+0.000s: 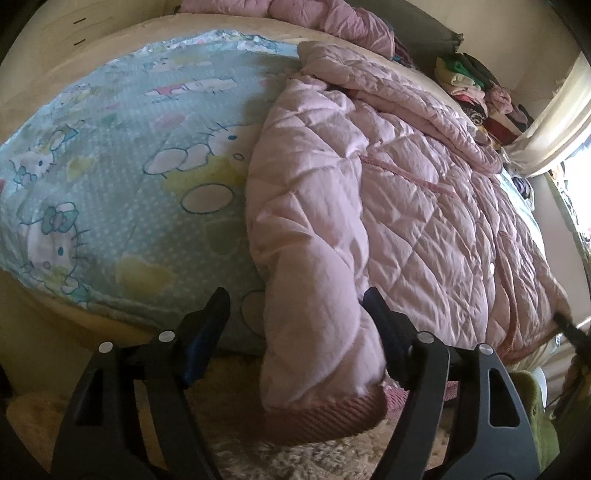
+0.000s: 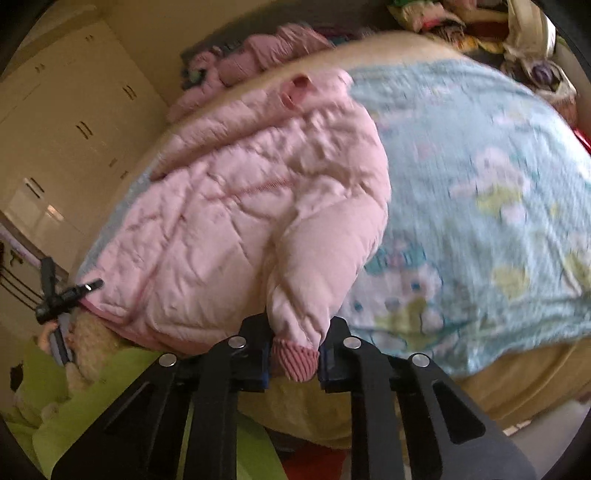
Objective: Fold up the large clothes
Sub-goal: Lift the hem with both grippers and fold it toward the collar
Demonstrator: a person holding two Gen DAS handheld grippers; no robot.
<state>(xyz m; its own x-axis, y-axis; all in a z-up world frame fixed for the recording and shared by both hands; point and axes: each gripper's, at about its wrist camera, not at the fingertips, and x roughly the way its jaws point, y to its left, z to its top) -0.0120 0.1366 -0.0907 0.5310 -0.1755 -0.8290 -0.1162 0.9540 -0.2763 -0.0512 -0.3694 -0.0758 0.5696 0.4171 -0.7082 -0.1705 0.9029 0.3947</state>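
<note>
Your pink quilted jacket [image 1: 388,192] lies spread on the bed [image 1: 48,317], over the pale blue cartoon-print blanket [image 1: 122,166] that covers the mattress, with its body toward the window side and one sleeve [image 1: 314,295] trailing off the near edge of the bed. That sleeve's ribbed cuff [image 1: 325,417] hangs below the bed edge, above the shaggy rug [image 1: 258,458]. Your left hand-held gripper [image 1: 295,306] stands wide around this sleeve: one finger [image 1: 384,325] lies against the fabric on the jacket side, the other is clear of it on the blanket side, so nothing is clamped. In the right wrist view the jacket's other sleeve [image 2: 314,266] also runs down toward the near edge of the bed, and your right hand-held gripper [image 2: 295,360] is closed narrow on its ribbed cuff [image 2: 297,360], the blue pads pressing it from both sides. Beyond the jacket, at the far side of the bed, pink bedding [image 1: 332,18] is bunched, and a stack of folded clothes [image 1: 469,85] sits near it. Cream wardrobe doors [image 2: 74,122] stand beyond the bed in the right wrist view.
</note>
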